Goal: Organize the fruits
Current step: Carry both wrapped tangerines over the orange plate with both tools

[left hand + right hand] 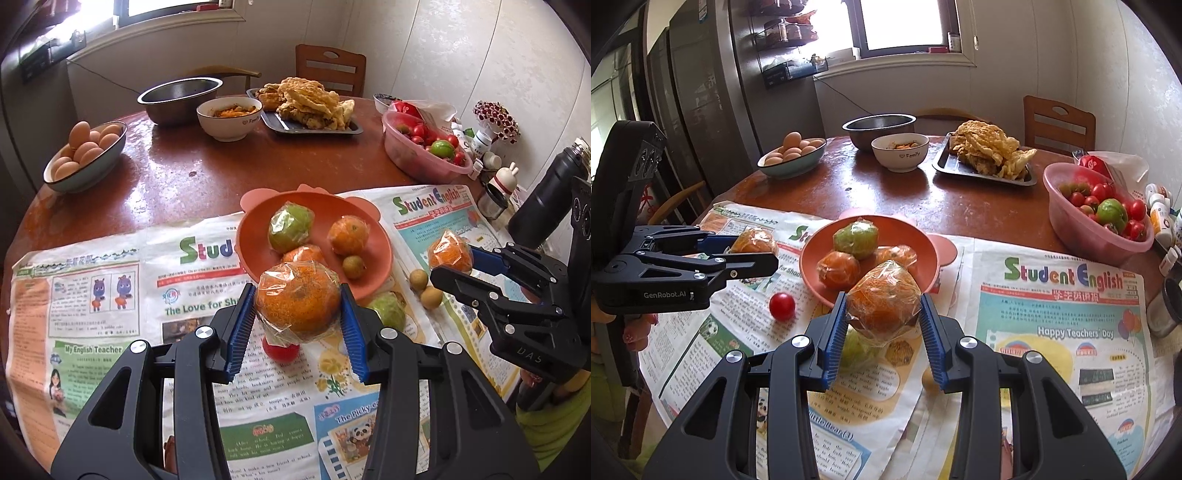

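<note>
Each hand carries one wrapped orange clear of the counter. The left claw is clamped on a large plastic-wrapped orange, blue pads pressed to its two sides; the right claw is clamped the same way on a second wrapped orange.

The coral plate lies straight ahead of both claws and just beyond the held fruit, on the newspaper spread over the counter's near edge. It already holds a wrapped green fruit, two more oranges and a small brown fruit.

Both oranges look about equally near the plate's near rim, so, as I judge it, the coming move is a short reach forward and down into the plate's free right side.

Still loose on the newspaper are a cherry tomato, two small brown fruits and another green fruit.
</note>
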Action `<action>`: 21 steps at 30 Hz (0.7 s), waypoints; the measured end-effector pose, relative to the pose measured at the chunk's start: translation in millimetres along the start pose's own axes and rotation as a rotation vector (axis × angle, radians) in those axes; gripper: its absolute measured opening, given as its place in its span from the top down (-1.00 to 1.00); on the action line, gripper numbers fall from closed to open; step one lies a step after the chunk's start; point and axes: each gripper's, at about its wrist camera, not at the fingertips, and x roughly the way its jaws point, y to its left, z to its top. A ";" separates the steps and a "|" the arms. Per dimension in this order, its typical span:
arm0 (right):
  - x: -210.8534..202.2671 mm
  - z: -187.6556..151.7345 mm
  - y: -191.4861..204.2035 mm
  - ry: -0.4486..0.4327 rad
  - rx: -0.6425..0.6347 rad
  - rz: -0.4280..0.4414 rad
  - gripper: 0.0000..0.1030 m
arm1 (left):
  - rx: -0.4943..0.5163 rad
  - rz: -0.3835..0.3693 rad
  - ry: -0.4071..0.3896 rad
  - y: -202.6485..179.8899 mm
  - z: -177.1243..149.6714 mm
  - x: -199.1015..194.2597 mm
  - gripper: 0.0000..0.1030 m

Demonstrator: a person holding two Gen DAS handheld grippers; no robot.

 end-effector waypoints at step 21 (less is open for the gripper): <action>28.0 31.2 -18.7 0.015 -0.011 -0.014 0.28 | 0.003 0.010 0.030 13.4 27.0 37.7 0.30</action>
